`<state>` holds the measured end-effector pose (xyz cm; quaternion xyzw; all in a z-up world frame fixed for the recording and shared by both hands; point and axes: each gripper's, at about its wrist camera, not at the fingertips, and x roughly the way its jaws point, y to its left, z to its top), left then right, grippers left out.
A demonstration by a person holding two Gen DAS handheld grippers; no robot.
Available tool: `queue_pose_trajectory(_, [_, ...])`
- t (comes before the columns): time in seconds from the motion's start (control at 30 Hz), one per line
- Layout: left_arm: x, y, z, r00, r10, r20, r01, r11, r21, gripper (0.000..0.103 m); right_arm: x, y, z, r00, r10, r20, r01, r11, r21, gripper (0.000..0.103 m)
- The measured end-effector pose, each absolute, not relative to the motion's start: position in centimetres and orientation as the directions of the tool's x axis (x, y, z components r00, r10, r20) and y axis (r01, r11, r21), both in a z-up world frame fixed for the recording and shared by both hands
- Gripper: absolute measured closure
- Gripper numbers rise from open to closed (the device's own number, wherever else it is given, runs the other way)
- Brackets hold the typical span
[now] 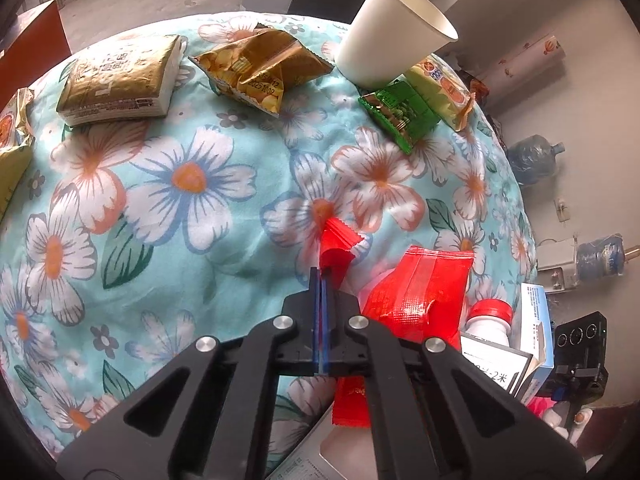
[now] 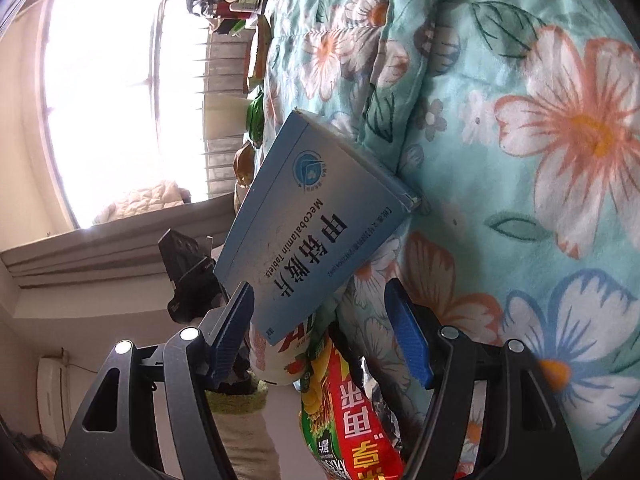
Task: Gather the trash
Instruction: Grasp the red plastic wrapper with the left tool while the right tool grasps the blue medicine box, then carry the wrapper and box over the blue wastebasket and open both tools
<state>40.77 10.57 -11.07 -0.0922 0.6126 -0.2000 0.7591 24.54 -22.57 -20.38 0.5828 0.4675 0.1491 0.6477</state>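
My left gripper (image 1: 322, 276) is shut on a red snack wrapper (image 1: 340, 246) and holds it just above the floral quilt (image 1: 192, 208). A second red packet (image 1: 416, 296) lies to its right. Further off lie a gold tissue pack (image 1: 120, 80), a gold chip bag (image 1: 260, 68), a green wrapper (image 1: 400, 114), a yellow biscuit pack (image 1: 444, 88) and a tilted white paper cup (image 1: 392, 32). My right gripper (image 2: 320, 320) is open around the lower corner of a blue medicine box (image 2: 308, 224), above a red and green snack bag (image 2: 352, 412).
A white bottle with a red cap (image 1: 490, 316) and boxes (image 1: 536, 332) sit at the quilt's right edge. Water jugs (image 1: 536, 156) stand on the floor beyond. A black device (image 2: 188, 272) is left of the box. The quilt (image 2: 520, 160) fills the right wrist view.
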Motion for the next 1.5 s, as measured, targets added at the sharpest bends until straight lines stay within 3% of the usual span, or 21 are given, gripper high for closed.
queue_pose_trajectory(0.43, [40.7,11.0,-11.2,0.165,-0.433,-0.886,0.171,0.898,-0.406,0.103,24.9,-22.1,-21.7,0.642,0.689,-0.337,0.322,0.157,0.934,0.037])
queue_pose_trajectory(0.67, [40.4,11.1,-11.3,0.169,-0.45,-0.877,0.15,0.891,-0.429,0.103,24.5,-22.7,-22.8,0.688,0.656,-0.309,0.316,0.112,0.942,0.059])
queue_pose_trajectory(0.87, [40.1,11.2,-11.2,0.178,-0.453,-0.874,0.15,0.89,-0.431,0.103,24.1,-23.5,-22.6,0.72,0.629,-0.294,0.287,0.116,0.951,0.066])
queue_pose_trajectory(1.5, [37.3,13.9,-6.4,0.357,-0.464,-0.81,0.17,0.886,-0.432,0.103,20.8,-26.7,-21.2,0.755,0.608,-0.245,0.232,0.103,0.967,0.069])
